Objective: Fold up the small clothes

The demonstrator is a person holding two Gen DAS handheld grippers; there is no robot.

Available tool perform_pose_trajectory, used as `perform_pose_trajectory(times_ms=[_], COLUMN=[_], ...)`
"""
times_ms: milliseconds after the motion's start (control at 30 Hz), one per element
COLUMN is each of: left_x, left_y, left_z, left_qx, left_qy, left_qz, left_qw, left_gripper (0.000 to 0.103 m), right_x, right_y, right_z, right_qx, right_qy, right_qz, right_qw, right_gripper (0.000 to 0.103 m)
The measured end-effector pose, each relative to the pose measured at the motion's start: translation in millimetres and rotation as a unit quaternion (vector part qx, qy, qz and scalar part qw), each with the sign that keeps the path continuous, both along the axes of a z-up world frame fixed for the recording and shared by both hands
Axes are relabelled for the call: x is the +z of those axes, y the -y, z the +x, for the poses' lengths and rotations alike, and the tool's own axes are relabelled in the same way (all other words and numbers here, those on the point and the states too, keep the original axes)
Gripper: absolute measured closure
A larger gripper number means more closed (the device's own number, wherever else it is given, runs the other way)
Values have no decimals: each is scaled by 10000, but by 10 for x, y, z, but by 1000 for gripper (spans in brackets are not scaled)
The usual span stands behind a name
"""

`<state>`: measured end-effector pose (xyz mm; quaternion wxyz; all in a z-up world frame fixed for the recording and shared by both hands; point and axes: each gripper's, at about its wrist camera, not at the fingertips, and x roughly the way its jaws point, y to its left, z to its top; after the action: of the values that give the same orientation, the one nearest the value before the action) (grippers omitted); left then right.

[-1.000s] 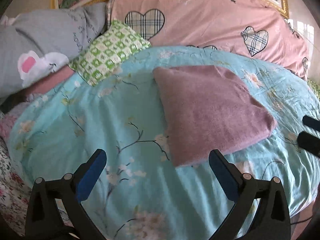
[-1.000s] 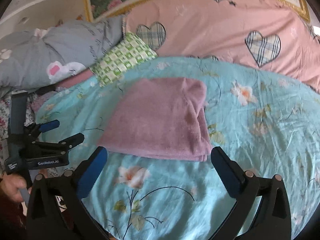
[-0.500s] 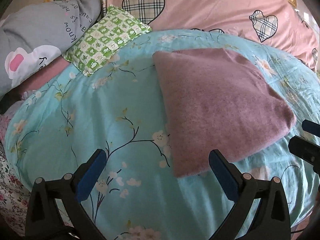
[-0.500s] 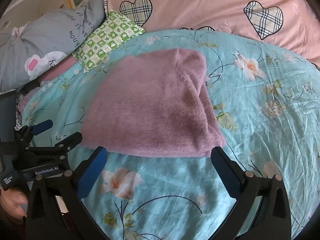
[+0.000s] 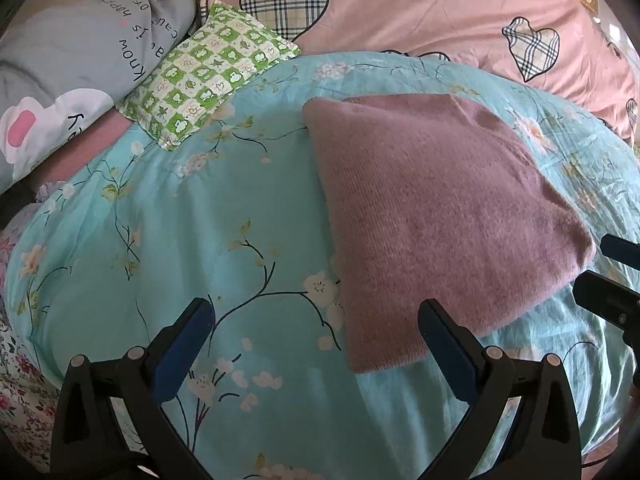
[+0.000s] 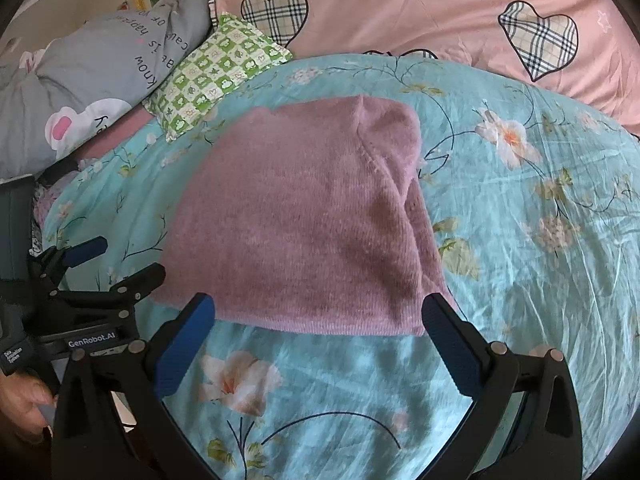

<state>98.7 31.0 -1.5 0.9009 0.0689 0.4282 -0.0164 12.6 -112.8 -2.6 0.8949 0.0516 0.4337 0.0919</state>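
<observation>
Folded mauve knit garment [image 6: 304, 220] flat on the turquoise floral bedspread [image 5: 160, 240], left tongs [image 5: 316, 340] released at its near left corner, "GenRobot.AI" on their body, right tongs [image 6: 318, 336] released at its near edge, grey pillow [image 5: 92, 52] beyond reading "know", green checked cushion [image 5: 208, 72] beside it

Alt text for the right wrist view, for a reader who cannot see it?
A folded mauve knit garment lies flat on a turquoise floral bedspread, just ahead of the open right gripper. The left gripper, also open, sits at the garment's left; pillows line the back.
</observation>
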Motion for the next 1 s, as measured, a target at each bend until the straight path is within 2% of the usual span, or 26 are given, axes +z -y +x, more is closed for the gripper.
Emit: perform_pose_trajectory(times_ms=[400,1000], left_x=[32,192], left_y=[14,93], left_z=[2,136], left_qx=[-32,-399], left_qy=[-35,-58], left_qz=[-5,-134], left_qw=[10000,9991], left_gripper=[1,1], right_x=[47,166], right_y=[-49,-31], right_z=[71,238], right_qx=[168,314], right_qy=[-24,-2], right_qz=[-27,-61], right_qw=[9999,9995], right_gripper=[0,0])
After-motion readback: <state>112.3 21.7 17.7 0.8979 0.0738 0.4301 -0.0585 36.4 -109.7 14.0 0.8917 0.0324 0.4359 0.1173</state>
